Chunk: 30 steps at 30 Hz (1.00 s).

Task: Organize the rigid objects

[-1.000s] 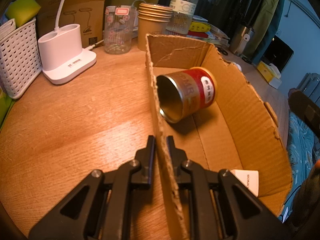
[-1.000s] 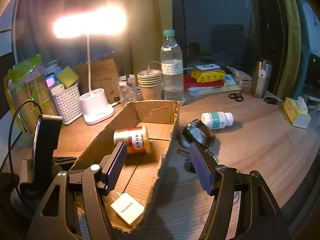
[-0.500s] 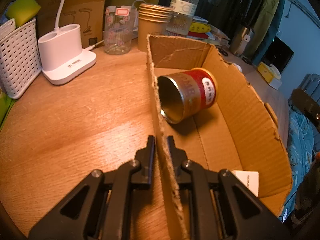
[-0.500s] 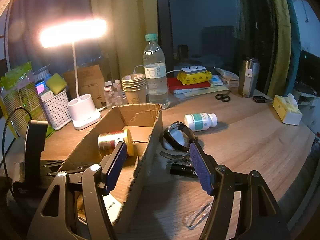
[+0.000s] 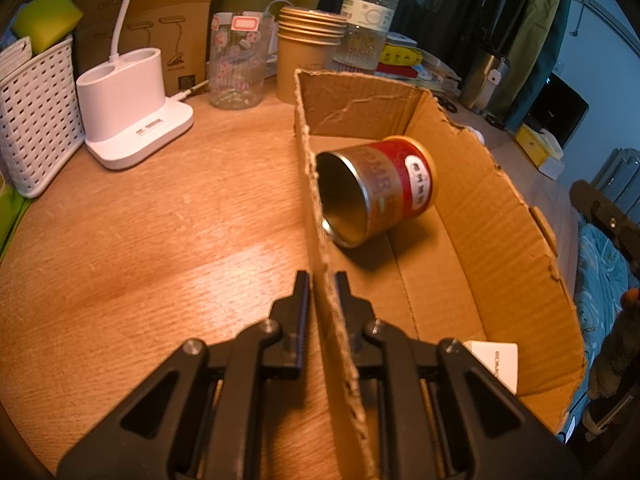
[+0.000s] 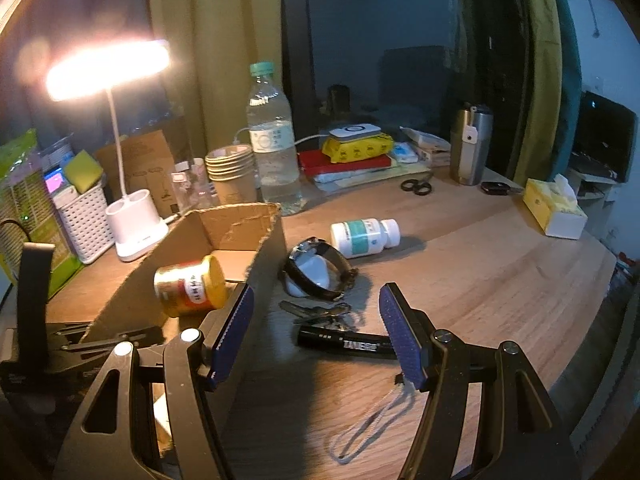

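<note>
Here the left gripper [image 5: 322, 280] pinches the near side wall of the cardboard box [image 5: 496, 216], one finger outside and one inside. The right gripper [image 6: 316, 300] hangs spread wide over the wooden desk [image 6: 480, 280], holding nothing; a black flashlight [image 6: 348, 344] lies between its fingers, keys [image 6: 320, 312] just beyond. A red tin [image 5: 380, 188] lies on its side inside the box.

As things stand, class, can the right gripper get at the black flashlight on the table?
Probably yes: the right gripper has open jaws, and the black flashlight lies uncovered just ahead; only the keys crowd its far side.
</note>
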Available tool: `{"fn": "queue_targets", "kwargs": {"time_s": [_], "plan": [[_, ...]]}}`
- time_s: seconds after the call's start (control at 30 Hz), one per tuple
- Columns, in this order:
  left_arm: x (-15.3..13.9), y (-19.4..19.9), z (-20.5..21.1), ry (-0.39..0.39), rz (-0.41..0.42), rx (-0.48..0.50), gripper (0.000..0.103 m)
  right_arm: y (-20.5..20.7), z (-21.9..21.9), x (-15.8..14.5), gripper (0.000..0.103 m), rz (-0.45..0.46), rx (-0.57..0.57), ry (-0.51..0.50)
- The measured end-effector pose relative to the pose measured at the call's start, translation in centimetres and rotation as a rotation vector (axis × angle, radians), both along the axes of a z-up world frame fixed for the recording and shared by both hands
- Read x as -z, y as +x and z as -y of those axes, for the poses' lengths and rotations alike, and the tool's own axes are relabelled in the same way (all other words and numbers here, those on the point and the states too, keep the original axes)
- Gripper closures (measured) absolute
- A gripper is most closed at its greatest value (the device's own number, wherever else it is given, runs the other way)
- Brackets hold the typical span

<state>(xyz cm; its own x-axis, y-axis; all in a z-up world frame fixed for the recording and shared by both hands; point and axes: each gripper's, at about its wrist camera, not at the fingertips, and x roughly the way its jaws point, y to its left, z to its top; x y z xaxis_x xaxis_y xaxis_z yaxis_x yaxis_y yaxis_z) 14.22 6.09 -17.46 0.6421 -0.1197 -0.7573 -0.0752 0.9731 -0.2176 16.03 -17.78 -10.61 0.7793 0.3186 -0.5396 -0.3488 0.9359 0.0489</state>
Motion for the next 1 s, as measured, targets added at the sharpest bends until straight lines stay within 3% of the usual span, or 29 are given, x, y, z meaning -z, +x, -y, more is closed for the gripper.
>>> {"fn": "queue_targets", "kwargs": {"time_s": [0.63,0.97,1.0], "plan": [[0.0,0.0,0.0,0.000,0.000,0.001,0.090,3.3,5.7,2.6,0.034,-0.083,0.143,0.046],[0.0,0.0,0.0,0.000,0.000,0.002,0.090,4.0,3.0,5.2,0.034,-0.153,0.060,0.002],[0.0,0.0,0.0,0.000,0.000,0.001,0.090,4.0,2.8,5.2,0.029,-0.154,0.048,-0.003]]}}
